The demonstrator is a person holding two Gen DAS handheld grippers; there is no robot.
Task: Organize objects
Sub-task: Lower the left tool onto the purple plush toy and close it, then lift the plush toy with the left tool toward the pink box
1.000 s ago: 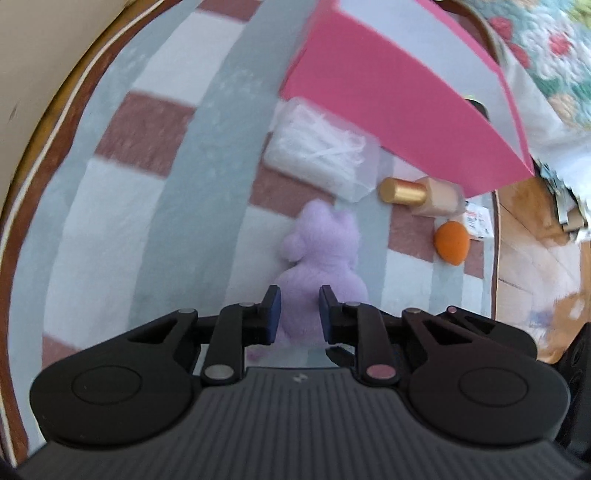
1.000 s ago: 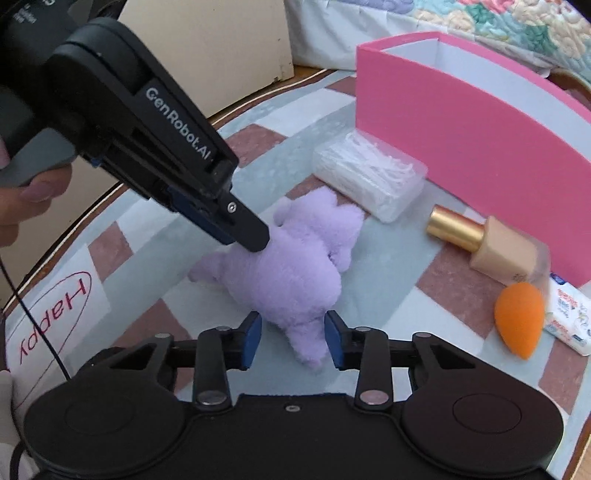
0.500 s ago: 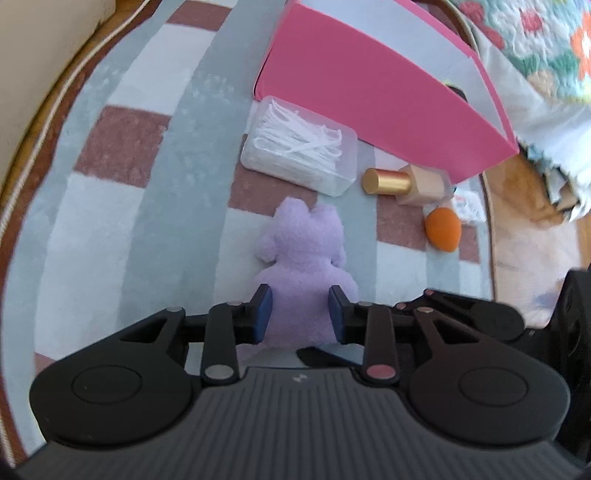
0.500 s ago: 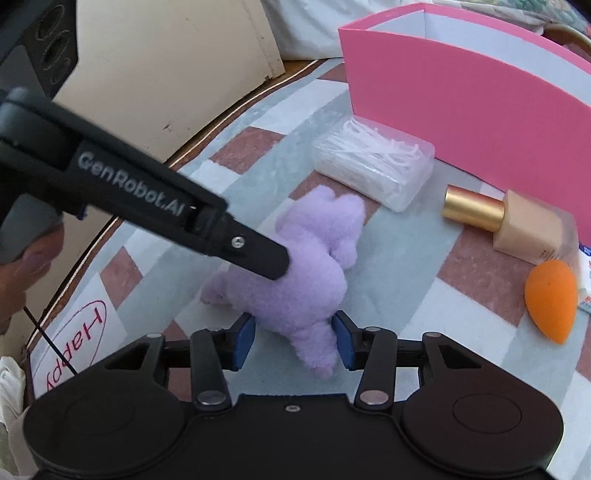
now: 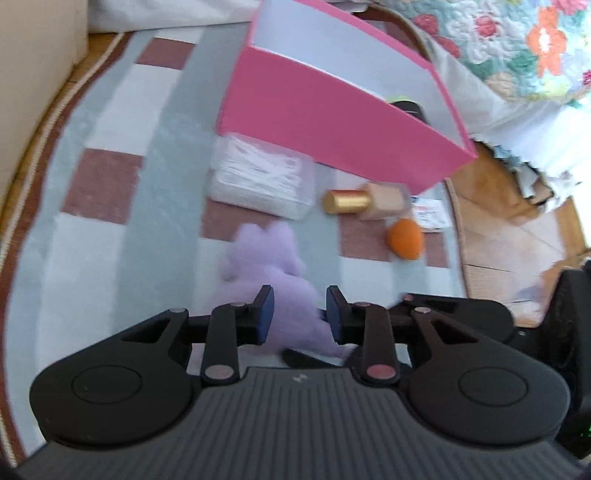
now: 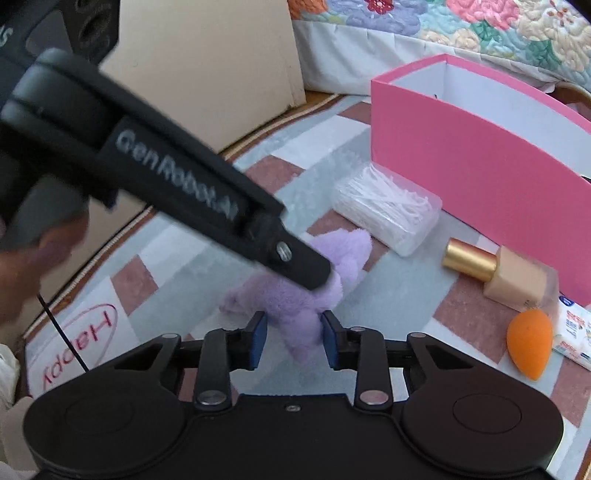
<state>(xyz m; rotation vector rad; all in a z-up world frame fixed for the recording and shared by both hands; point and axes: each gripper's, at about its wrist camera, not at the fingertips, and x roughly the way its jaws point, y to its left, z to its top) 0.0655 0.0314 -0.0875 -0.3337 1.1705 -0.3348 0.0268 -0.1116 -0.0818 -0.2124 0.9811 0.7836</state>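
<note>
A checked rug (image 5: 110,206) in grey, white and brownish red covers the floor, with a flowered quilt (image 6: 480,26) hanging at its far edge. On the rug stands a tall pink box (image 6: 480,162), white inside and open at the top. In front of the box lies a clear tub of cotton swabs (image 6: 388,210), and nearer the camera a purple plush toy (image 6: 295,302) lies on the rug. The left gripper (image 5: 298,314) has the toy's body between its blue pads and its jaws are closing on it. The right gripper (image 6: 293,341) is clamped on a lower limb of the same toy. To the right of the toy lie a gold-capped bottle (image 6: 498,273), an orange sponge (image 6: 530,341) and, touching the box, a small printed packet (image 6: 572,332).
</note>
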